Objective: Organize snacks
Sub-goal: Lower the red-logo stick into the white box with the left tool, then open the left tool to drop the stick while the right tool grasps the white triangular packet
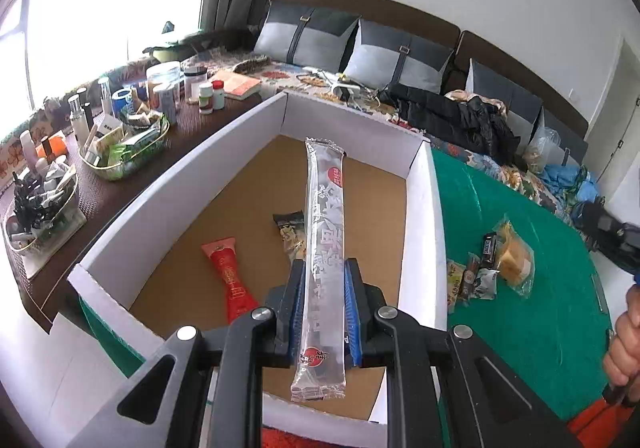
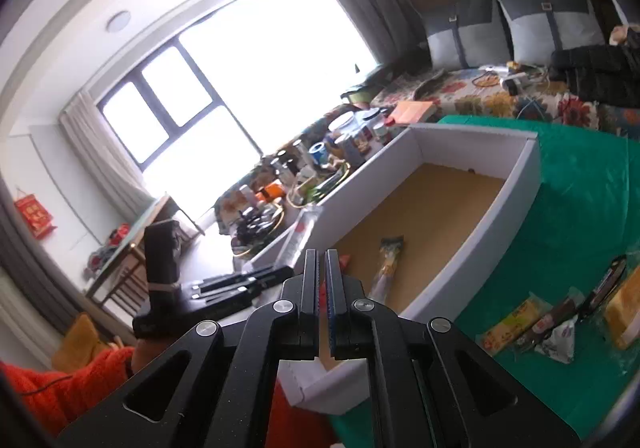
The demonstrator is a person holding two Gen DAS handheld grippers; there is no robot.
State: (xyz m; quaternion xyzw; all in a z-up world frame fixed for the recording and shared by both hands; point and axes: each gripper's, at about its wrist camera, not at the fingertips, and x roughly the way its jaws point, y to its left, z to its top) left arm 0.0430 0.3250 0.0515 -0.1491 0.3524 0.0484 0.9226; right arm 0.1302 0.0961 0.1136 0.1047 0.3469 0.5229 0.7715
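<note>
My left gripper (image 1: pixel 325 268) is shut on a long clear snack packet (image 1: pixel 324 248) with white print and holds it above the open white cardboard box (image 1: pixel 224 152). Inside the box lie a red packet (image 1: pixel 230 276) and a dark-topped yellow packet (image 1: pixel 290 232). My right gripper (image 2: pixel 322 260) is shut and empty, hovering over the near corner of the box (image 2: pixel 516 216). The yellow packet (image 2: pixel 390 256) shows in the box there. Several loose snacks (image 1: pixel 488 268) lie on the green cloth right of the box, and also show in the right wrist view (image 2: pixel 560 320).
The green cloth (image 1: pixel 532 308) covers the table. To the left stand trays of small items (image 1: pixel 124 144) and several bottles and jars (image 1: pixel 168 88). A sofa with grey cushions (image 1: pixel 320 36) and dark clothing (image 1: pixel 460 116) lies behind.
</note>
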